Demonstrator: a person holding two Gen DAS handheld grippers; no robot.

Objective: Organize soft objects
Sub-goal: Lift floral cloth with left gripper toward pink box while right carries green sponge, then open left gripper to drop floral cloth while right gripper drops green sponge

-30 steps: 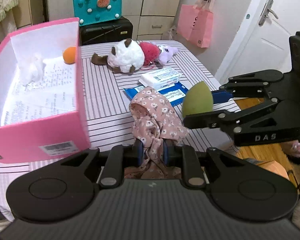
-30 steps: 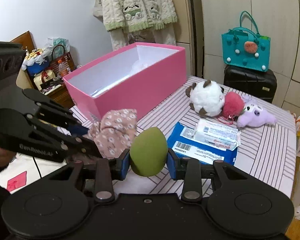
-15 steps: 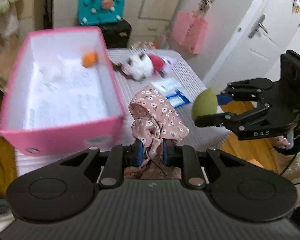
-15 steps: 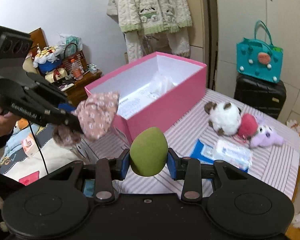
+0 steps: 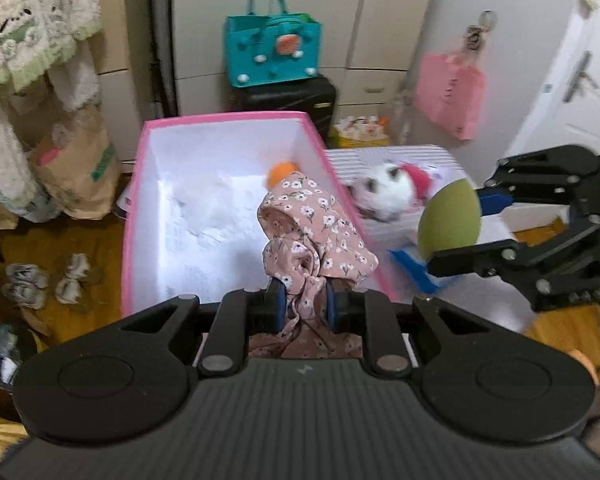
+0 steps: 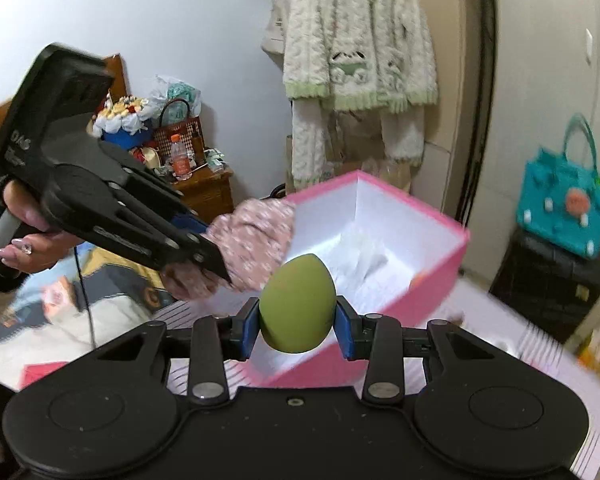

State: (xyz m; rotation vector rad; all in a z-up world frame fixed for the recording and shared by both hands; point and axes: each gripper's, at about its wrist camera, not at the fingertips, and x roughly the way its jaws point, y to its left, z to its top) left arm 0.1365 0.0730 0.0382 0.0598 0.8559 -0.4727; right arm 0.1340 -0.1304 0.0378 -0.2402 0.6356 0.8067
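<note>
Striped table (image 5: pixel 384 158) bearing pink box (image 5: pixel 332 176), teal bag (image 5: pixel 274 50) at 12 o'clock (on black suitcase (image 5: pixel 288 98)), left gripper (image 5: pixel 303 305) clamping floral cloth (image 5: pixel 312 232), right gripper (image 6: pixel 297 326) pinching green sponge (image 6: pixel 298 304).

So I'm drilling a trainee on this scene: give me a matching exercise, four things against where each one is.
Things:
1. green sponge egg
2. floral cloth
3. orange ball
4. teal bag

Places:
A. on the black suitcase
B. clamped in the left gripper
C. inside the pink box
D. clamped in the right gripper

Pairs: 1-D, 2-B, 3-C, 4-A
</note>
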